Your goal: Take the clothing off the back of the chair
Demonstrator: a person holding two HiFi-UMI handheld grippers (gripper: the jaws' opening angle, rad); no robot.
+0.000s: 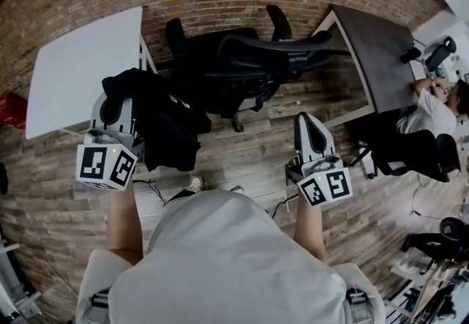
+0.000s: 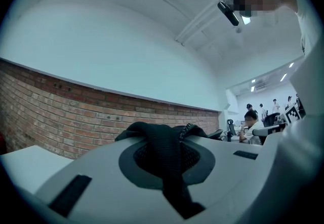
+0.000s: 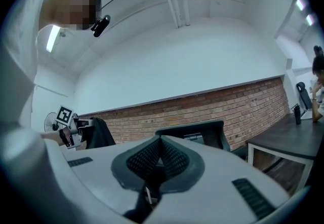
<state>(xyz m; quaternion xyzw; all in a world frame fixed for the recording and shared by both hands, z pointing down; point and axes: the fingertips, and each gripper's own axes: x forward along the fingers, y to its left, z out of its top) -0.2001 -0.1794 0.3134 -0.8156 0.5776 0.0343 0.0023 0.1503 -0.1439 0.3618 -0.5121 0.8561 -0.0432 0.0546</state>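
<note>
A black garment hangs from my left gripper, clear of the black office chair, which stands just to its right by the brick wall. In the left gripper view the jaws are shut on a fold of the black garment, which bunches over the left gripper. My right gripper is held level in front of the chair, shut with nothing in it. In the right gripper view the right gripper points at the chair's backrest, and the hanging garment shows at the left.
A white table stands left of the chair and a dark table to its right. A seated person is at the far right. Cables lie on the wooden floor by my feet.
</note>
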